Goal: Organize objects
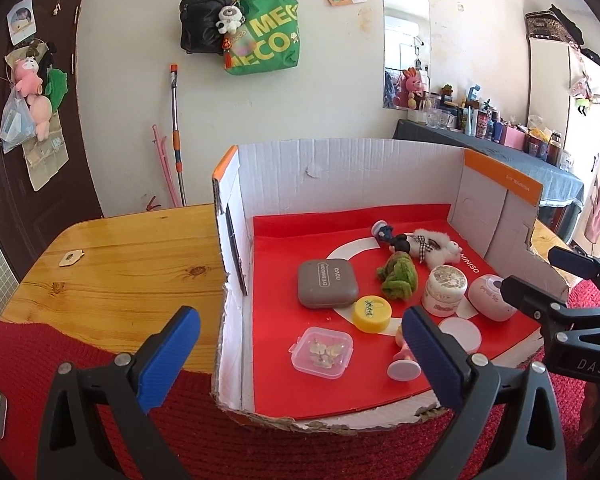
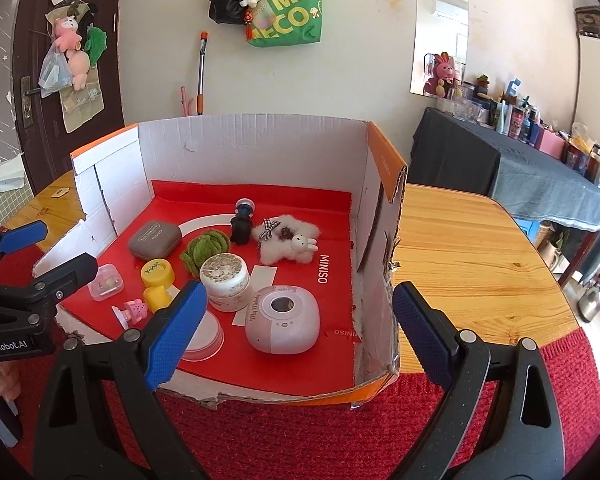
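Status: all visible small items already lie inside the cardboard box (image 1: 340,176), which stands on the bench (image 1: 132,248) with its torn front edge over a red mat (image 2: 300,432). Nothing loose shows on the bench outside the box except a small tag (image 1: 71,258) at far left.

Contents, left to right in the left wrist view:
- clear plastic case (image 1: 321,352) near the front;
- grey eye-shadow compact (image 1: 327,283);
- yellow jar (image 1: 371,313);
- green knitted piece (image 1: 398,277), with a dark figurine (image 1: 396,240) behind it;
- white lidded jar (image 1: 446,289);
- fluffy rabbit toy (image 1: 436,249);
- pink-white camera-shaped device (image 1: 490,298).

Left claw (image 1: 300,360) — spread wide, empty, poised over the front left of the box. Right claw (image 2: 296,332) — likewise wide and empty, at the front right, above the device.

Judgement: collection appears complete; what remains is arrangement inside the box, since the items lie scattered and ungrouped.
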Action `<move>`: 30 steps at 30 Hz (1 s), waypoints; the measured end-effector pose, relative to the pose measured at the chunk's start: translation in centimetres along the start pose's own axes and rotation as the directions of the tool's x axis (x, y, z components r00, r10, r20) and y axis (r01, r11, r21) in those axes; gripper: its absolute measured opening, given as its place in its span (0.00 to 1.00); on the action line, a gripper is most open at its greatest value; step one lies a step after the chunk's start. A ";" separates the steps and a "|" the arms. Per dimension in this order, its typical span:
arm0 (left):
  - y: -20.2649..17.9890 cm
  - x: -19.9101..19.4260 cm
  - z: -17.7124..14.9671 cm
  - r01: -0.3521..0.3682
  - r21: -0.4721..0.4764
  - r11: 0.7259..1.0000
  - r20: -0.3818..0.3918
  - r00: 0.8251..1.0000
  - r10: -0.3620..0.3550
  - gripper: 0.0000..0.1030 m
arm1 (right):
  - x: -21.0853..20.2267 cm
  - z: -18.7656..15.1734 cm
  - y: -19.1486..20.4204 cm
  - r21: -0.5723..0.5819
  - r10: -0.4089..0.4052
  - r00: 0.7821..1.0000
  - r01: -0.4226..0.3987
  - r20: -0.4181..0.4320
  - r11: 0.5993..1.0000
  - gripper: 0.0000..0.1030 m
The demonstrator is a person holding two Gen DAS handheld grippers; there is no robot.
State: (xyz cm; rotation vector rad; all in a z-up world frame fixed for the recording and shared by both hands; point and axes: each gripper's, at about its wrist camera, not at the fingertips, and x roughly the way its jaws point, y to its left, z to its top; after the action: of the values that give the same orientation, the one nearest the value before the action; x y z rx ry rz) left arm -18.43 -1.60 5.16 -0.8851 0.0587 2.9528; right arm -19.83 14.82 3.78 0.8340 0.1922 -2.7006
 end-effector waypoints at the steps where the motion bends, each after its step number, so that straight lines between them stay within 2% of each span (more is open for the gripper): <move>1: 0.0 0.0 0.0 0.000 -0.001 1.000 0.000 1.000 0.000 1.00 | 0.0 0.0 0.0 0.000 -0.002 1.000 0.002 -0.001 1.000 0.92; 30: 0.1 0.0 0.0 0.003 -0.002 1.000 0.000 1.000 -0.003 1.00 | 0.0 -0.1 0.0 -0.003 -0.004 1.000 0.004 -0.005 1.000 0.95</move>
State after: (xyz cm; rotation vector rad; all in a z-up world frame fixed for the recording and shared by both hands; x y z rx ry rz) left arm -18.41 -1.70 5.17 -0.8848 0.0544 2.9507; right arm -19.79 14.81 3.73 0.8401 0.1992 -2.7014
